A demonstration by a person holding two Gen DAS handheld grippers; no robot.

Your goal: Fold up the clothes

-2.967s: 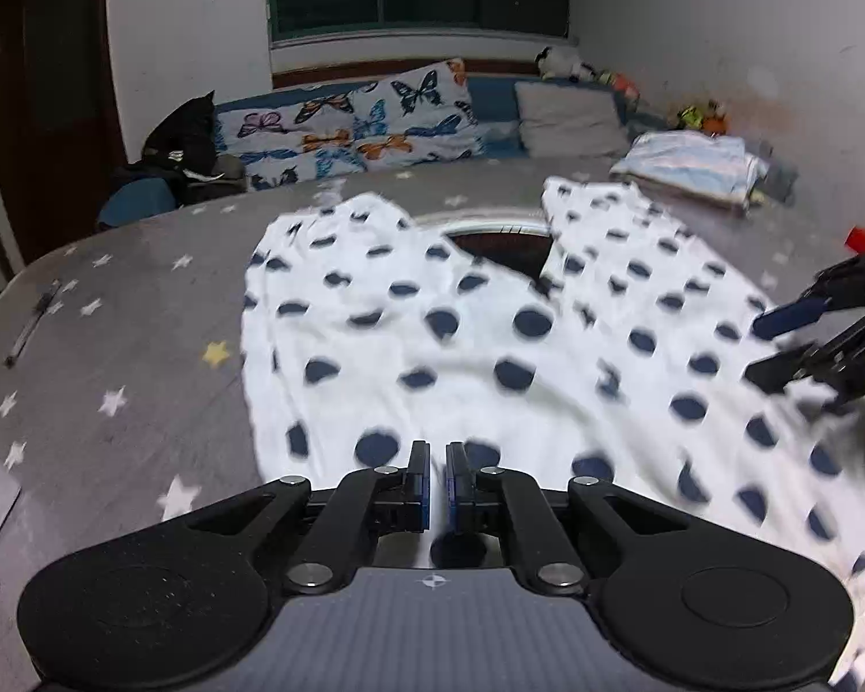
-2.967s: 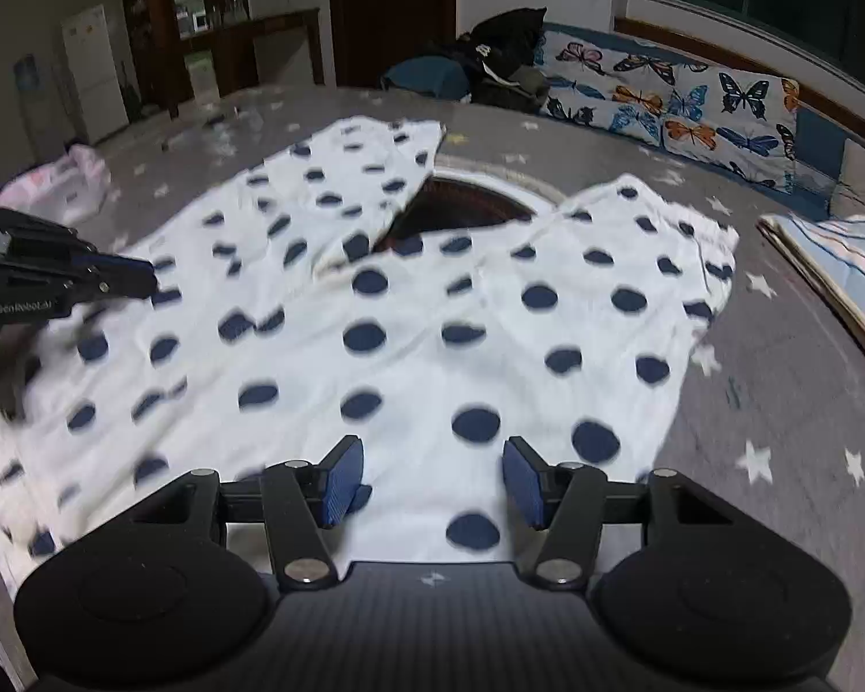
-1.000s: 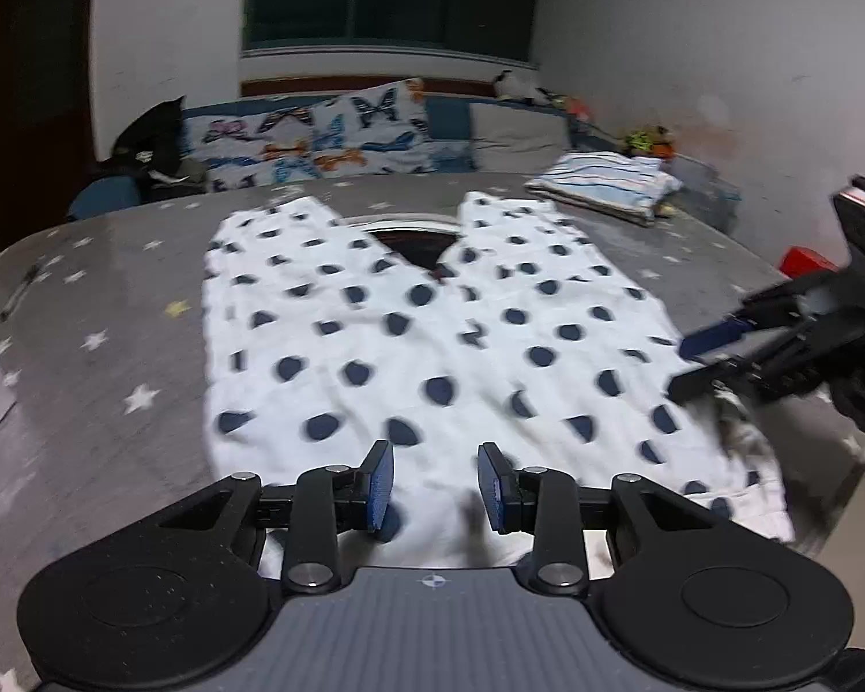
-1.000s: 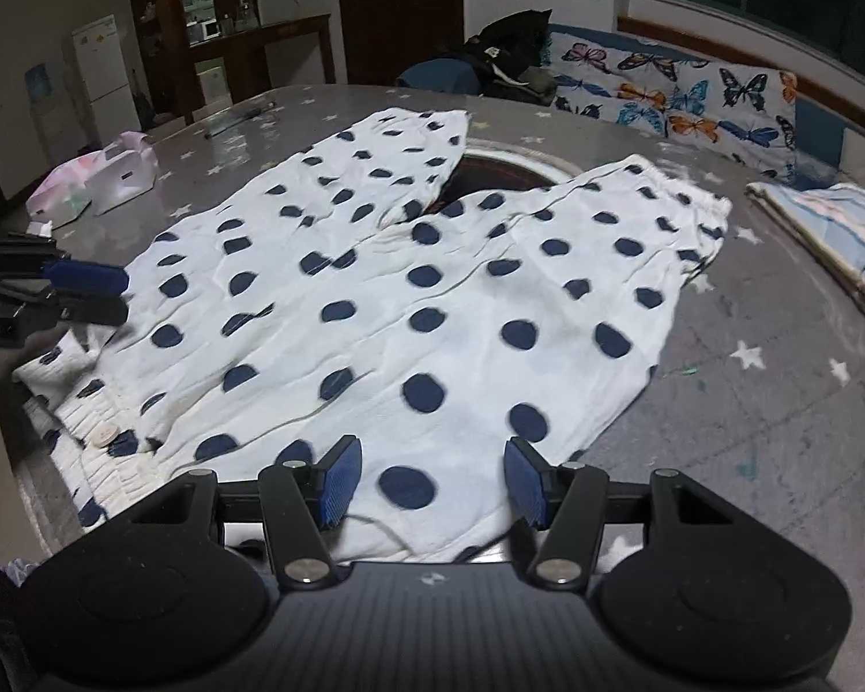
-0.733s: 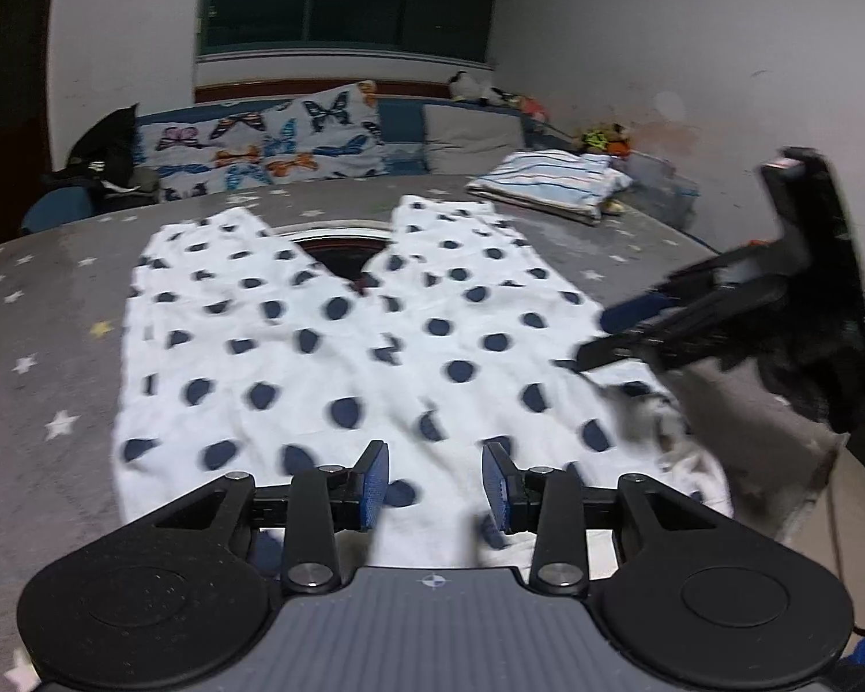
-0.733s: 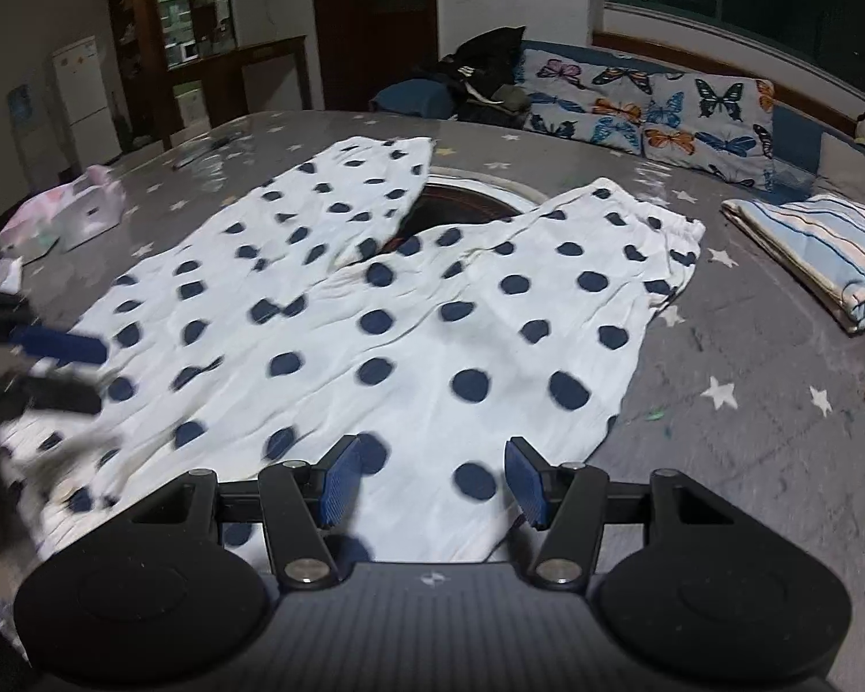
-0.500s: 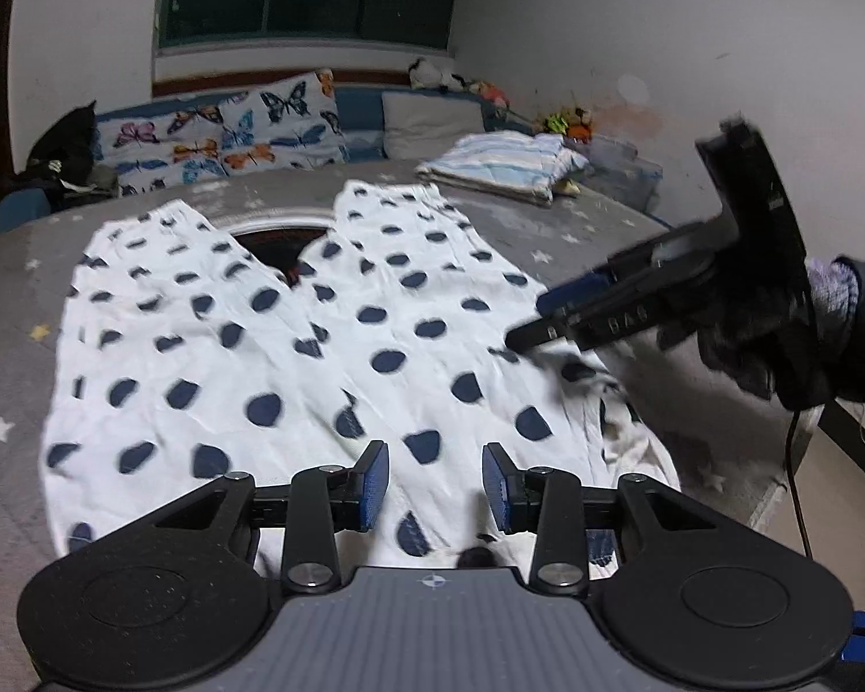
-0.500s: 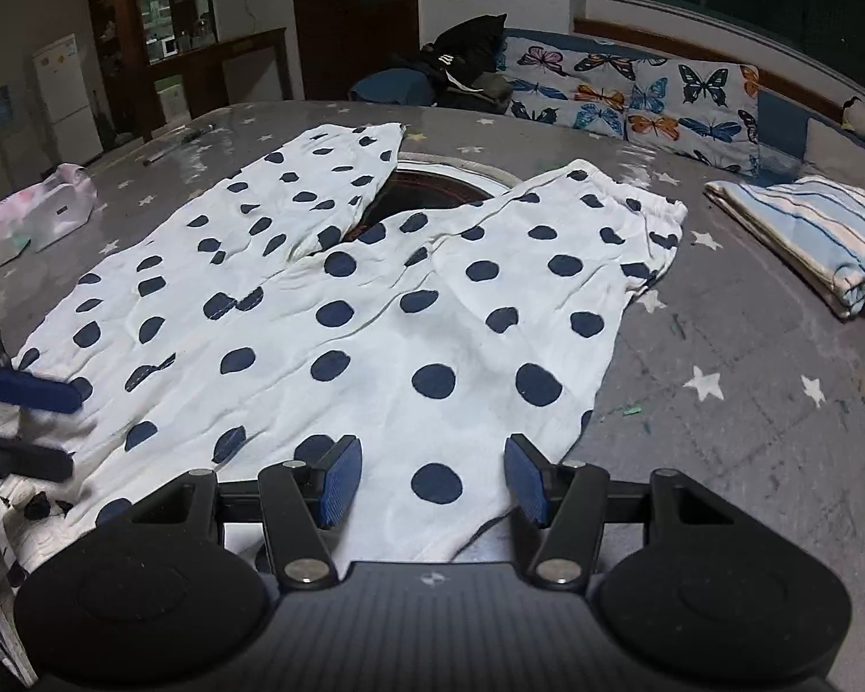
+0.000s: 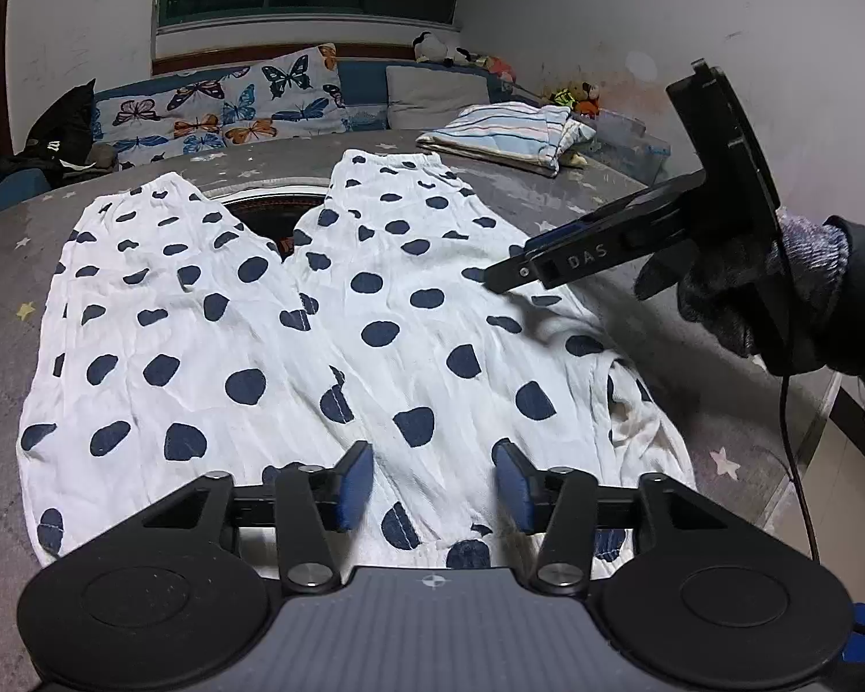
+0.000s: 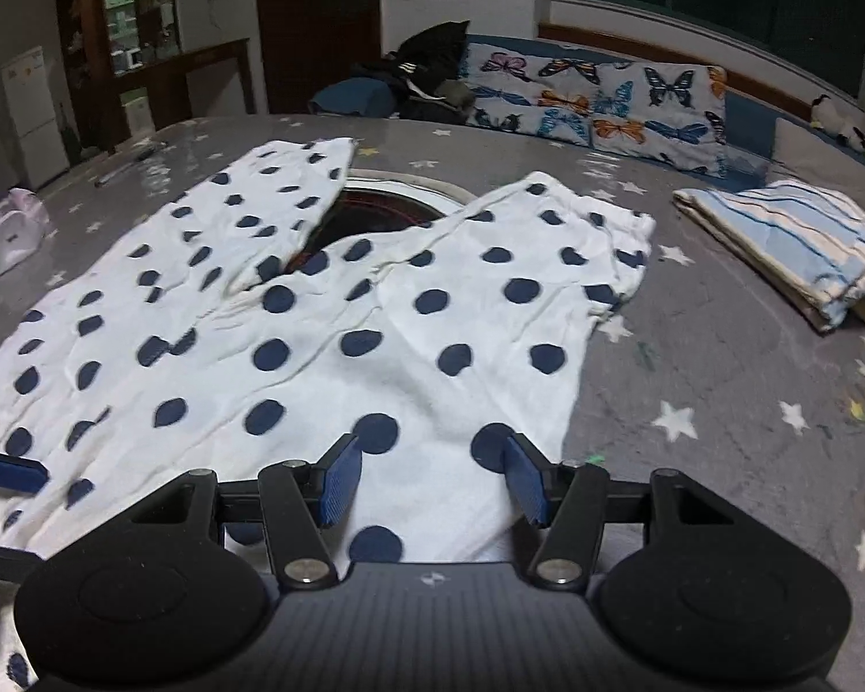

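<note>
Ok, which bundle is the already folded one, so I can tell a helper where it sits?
Start at the gray star-print table, where the white dotted pants lie spread flat. Past their right leg, near the table's far edge, sits the folded bundle. It is the only striped piece, pale blue and cream.

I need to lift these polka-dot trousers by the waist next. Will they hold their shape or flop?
Probably flop: the polka-dot trousers lie flat and creased, like thin, limp cloth. They look light, so the legs would likely hang and trail. On the glossy table they may slide rather than stay put.
</note>
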